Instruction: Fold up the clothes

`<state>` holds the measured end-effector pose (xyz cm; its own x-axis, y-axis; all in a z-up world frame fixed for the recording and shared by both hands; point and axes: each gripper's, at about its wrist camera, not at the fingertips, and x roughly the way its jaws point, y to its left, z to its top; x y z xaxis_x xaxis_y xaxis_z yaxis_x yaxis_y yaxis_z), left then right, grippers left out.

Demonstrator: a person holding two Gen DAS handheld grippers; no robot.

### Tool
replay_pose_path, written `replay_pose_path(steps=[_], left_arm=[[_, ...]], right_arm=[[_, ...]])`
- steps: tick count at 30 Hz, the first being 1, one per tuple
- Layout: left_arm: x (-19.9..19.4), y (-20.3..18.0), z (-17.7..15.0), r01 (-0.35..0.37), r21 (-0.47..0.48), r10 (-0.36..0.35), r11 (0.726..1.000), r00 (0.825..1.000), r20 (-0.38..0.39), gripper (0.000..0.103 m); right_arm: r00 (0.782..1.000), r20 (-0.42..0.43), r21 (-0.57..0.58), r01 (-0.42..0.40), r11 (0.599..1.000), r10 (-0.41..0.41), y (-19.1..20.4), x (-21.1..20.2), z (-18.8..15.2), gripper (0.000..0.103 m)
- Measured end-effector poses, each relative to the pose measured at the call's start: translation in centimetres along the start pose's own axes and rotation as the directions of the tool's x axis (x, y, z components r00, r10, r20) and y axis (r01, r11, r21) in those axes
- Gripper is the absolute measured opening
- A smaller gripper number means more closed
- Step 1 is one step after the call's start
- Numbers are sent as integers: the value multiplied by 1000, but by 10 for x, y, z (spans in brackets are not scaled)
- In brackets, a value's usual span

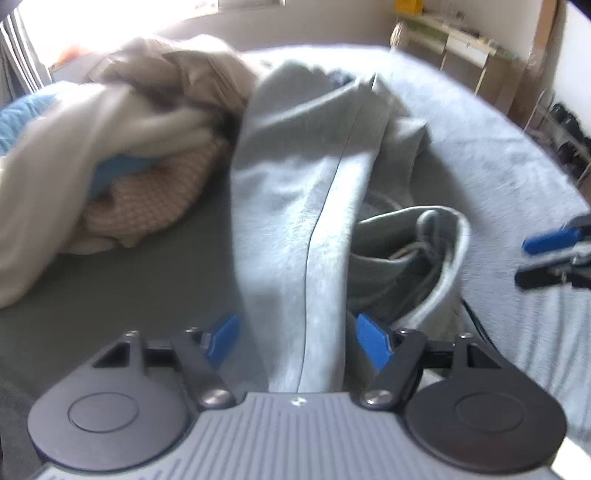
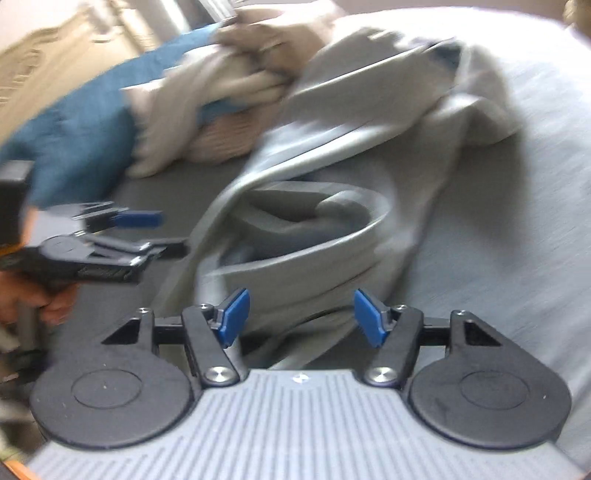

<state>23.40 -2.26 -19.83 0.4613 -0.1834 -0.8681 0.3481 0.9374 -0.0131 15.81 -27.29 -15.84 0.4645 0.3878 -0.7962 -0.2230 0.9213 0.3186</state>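
Observation:
A pair of light grey sweatpants (image 1: 295, 206) lies crumpled on the bed, one leg running toward the camera, the waistband with drawstring (image 1: 410, 254) bunched on the right. My left gripper (image 1: 299, 338) is open, its blue pads either side of the leg fabric. In the right wrist view the sweatpants (image 2: 332, 221) lie ahead with the waistband loop in the middle. My right gripper (image 2: 301, 319) is open just above the waistband fabric. The left gripper also shows in the right wrist view (image 2: 147, 229), and the right gripper in the left wrist view (image 1: 546, 254).
A pile of beige and cream clothes (image 1: 122, 122) with a pink checked piece (image 1: 147, 203) sits at the left. A blue cloth (image 2: 74, 133) lies beyond it. The grey bedsheet (image 1: 498, 184) spreads right. Shelves (image 1: 461, 33) and shoes (image 1: 569, 129) stand past the bed.

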Motion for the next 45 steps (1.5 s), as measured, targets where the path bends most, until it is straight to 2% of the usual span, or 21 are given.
replay_pose_path(steps=[2,4,6,8,10,13,16,18,20,22,24,27,29,32,39,41,43,45], left_arm=[[22,-2,9,-7,-17,6,1000,1000,-28,69],[38,1,12,-18,-35,16,999,998,-65,55],[47,13,11,-10,-99,0,995,995,-101,33],[52,26,4,-28,-161,7,987,992,-129,20],[53,38,-4,-65,-196,36,978,988,-148,19],[53,56,-16,-100,-236,59,967,983,-175,19],[53,70,-29,-145,-254,91,956,973,-214,19],[52,76,-38,-178,-249,117,952,963,-243,19],[51,81,-47,-207,-236,140,950,952,-272,20],[48,85,-53,-220,-224,151,949,945,-290,26],[41,87,-57,-216,-215,152,952,948,-280,40],[26,84,-53,-189,-203,145,961,966,-216,50],[16,82,-49,-171,-193,138,966,976,-171,56],[1,78,-44,-144,-176,127,974,987,-103,59],[-32,65,-31,-79,-123,85,989,995,52,60],[-27,46,-27,-20,-67,25,998,997,79,60],[-20,25,-27,37,-6,-36,999,995,97,60],[-5,5,-26,90,45,-93,995,992,81,60]], right_arm=[[997,24,-57,69,996,-68,-1,12,12,63],[995,48,-168,94,981,-87,11,28,21,66],[994,59,-293,103,950,-90,21,43,23,78],[996,52,-407,93,909,-79,33,65,30,79],[999,16,-453,51,890,-49,43,82,39,79],[999,-50,-454,-33,890,12,48,106,49,79],[995,-103,-457,-54,888,7,49,130,54,76],[993,-120,-451,-34,892,-23,46,139,57,61],[992,-123,-393,-21,919,-30,37,137,59,51],[992,-124,-322,-4,947,-38,26,132,60,49],[991,-122,-250,31,968,-63,11,123,55,49],[989,-119,-136,75,988,-91,-12,107,42,48],[990,-118,-43,76,996,-81,-26,94,29,50],[989,-122,32,90,995,-86,-32,76,6,51],[979,-100,27,182,983,-179,-13,57,-27,61],[987,-55,98,156,983,-151,-15,45,-31,62],[997,-4,217,71,973,-72,-25,32,-35,63],[999,51,333,-23,943,6,-34,21,-39,64]])
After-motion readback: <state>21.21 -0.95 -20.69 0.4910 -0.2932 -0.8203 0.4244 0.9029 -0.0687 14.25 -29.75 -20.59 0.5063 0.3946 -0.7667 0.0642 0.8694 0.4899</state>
